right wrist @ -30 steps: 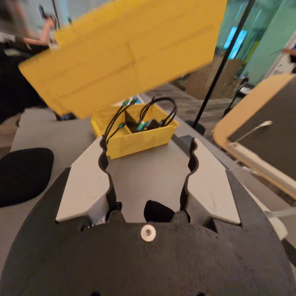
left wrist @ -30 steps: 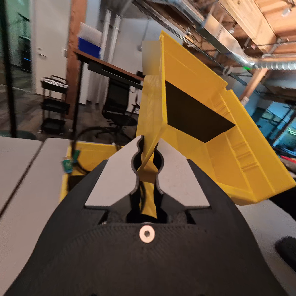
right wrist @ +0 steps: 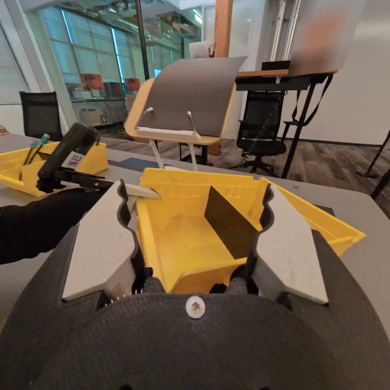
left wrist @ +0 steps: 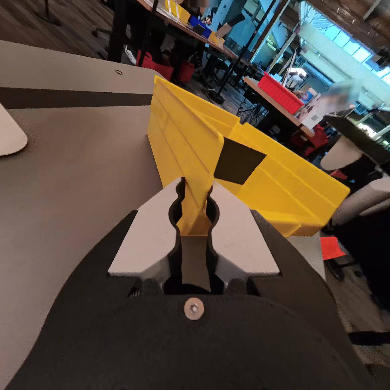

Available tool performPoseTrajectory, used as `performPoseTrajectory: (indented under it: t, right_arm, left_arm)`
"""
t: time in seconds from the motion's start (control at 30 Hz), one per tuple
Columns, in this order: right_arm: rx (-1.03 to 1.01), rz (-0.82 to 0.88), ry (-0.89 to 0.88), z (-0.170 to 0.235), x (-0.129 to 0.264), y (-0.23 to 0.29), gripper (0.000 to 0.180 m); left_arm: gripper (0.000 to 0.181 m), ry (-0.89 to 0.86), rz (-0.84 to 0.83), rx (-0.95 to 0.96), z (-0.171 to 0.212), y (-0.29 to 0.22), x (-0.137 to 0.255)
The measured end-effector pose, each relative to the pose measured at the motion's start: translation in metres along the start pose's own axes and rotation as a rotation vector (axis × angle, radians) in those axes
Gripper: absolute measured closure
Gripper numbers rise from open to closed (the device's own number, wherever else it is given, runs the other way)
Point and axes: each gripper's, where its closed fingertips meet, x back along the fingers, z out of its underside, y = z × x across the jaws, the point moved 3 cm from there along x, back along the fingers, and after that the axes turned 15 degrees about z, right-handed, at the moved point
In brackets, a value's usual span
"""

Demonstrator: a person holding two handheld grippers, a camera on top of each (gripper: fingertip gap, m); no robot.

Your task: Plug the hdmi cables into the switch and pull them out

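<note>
My left gripper (left wrist: 197, 183) is shut on the near side wall of an empty yellow bin (left wrist: 285, 190) with a black divider (left wrist: 236, 164). The bin rests on the grey table (left wrist: 73, 168). In the right wrist view the same bin (right wrist: 190, 232) lies just in front of my right gripper (right wrist: 195, 183), which is open and empty above it. There the left gripper (right wrist: 143, 193) grips the bin's left corner. A second yellow bin (right wrist: 92, 156) at far left holds black cables with green plugs (right wrist: 44, 140). I cannot make out the switch.
A tilted stand with a grey panel (right wrist: 185, 101) stands behind the table. A black office chair (right wrist: 261, 135) is on the floor beyond. A white object (left wrist: 8, 135) lies at the left edge of the table. The table's far edge is just past the bin. The grippers' ends are close to 15 cm from one another.
The empty bin hung tilted in the air in my left gripper. It now sits low on the table under my right gripper. Both views have swung round.
</note>
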Motion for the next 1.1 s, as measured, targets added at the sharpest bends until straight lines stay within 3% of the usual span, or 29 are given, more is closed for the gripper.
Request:
performPoseTrajectory:
  t: [0.43,0.6,0.93,1.1]
  right_arm:
    - [0.045,0.133,0.153,0.034,-0.032,-0.12,0.057]
    - [0.085,0.165,0.234,0.054,-0.054,-0.163,0.057]
    - [0.139,0.276,0.263,0.067,-0.105,-0.249,0.062]
    - [0.175,0.27,0.277,0.07,-0.117,-0.257,0.06]
  left_arm:
    - [0.147,0.136,0.078,0.016,0.044,-0.028,-0.082]
    - [0.122,0.211,0.102,0.054,0.057,-0.037,-0.123]
    - [0.11,0.25,0.149,0.135,0.049,-0.047,-0.19]
    - [0.11,0.288,0.177,0.131,0.042,-0.039,-0.2]
